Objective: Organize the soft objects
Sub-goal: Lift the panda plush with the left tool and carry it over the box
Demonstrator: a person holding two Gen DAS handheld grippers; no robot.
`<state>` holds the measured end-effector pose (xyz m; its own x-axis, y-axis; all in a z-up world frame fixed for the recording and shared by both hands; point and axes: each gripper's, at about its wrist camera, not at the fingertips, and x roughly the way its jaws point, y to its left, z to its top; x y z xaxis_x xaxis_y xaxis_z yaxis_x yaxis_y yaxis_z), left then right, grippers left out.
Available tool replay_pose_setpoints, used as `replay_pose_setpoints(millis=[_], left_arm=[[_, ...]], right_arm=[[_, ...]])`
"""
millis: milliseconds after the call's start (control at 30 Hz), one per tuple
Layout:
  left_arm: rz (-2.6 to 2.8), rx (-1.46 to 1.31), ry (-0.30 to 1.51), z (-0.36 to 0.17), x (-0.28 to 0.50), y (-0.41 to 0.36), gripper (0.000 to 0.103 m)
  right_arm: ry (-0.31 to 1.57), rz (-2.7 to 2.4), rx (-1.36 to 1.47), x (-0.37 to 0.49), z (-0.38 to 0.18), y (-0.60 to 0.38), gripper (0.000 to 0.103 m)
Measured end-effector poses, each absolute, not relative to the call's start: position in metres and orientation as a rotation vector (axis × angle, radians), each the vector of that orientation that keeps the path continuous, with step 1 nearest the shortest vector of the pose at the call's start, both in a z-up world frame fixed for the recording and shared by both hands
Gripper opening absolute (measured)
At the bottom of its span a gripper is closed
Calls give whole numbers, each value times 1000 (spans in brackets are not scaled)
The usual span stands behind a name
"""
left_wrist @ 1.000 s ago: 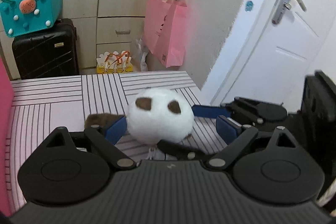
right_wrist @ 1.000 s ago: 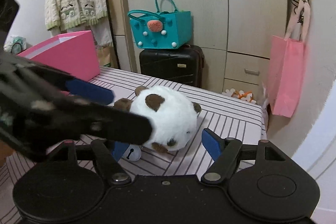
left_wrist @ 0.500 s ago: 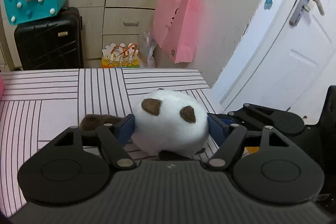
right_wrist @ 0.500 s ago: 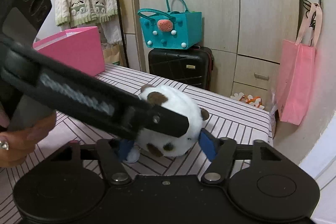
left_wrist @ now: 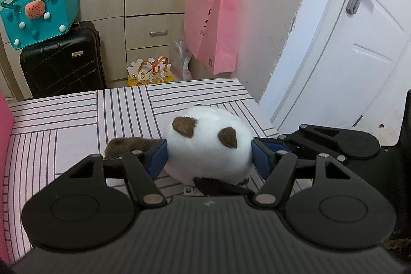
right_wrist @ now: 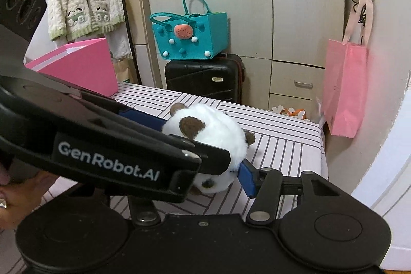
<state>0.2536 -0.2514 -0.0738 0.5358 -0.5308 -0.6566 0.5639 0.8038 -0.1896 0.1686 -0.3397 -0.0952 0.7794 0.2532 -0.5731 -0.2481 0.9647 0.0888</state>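
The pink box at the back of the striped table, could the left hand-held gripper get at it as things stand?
Probably not directly: the left hand-held gripper, whose jaws have just been closing, is pressed on the plush toy, so it is occupied. The pink box stands apart, with bare striped table between.

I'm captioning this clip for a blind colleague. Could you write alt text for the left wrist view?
The left gripper presses its blue pads on both sides of a round white plush toy with brown patches on a pink striped bedcover. The black right gripper reaches in from the right; behind hangs a pink paper bag.
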Motion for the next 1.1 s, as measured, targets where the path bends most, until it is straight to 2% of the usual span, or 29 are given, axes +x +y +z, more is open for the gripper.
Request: replay_pose_setpoints(millis=[333, 833, 1100], left_arm=[[-702, 80, 776, -60, 219, -238, 65], [-755, 27, 812, -28, 162, -178, 65], [-772, 16, 925, -29, 142, -143, 65]], right_arm=[[646, 232, 132, 138, -84, -335, 60], [706, 195, 89, 81, -43, -277, 61], [801, 213, 76, 54, -37, -242, 61]])
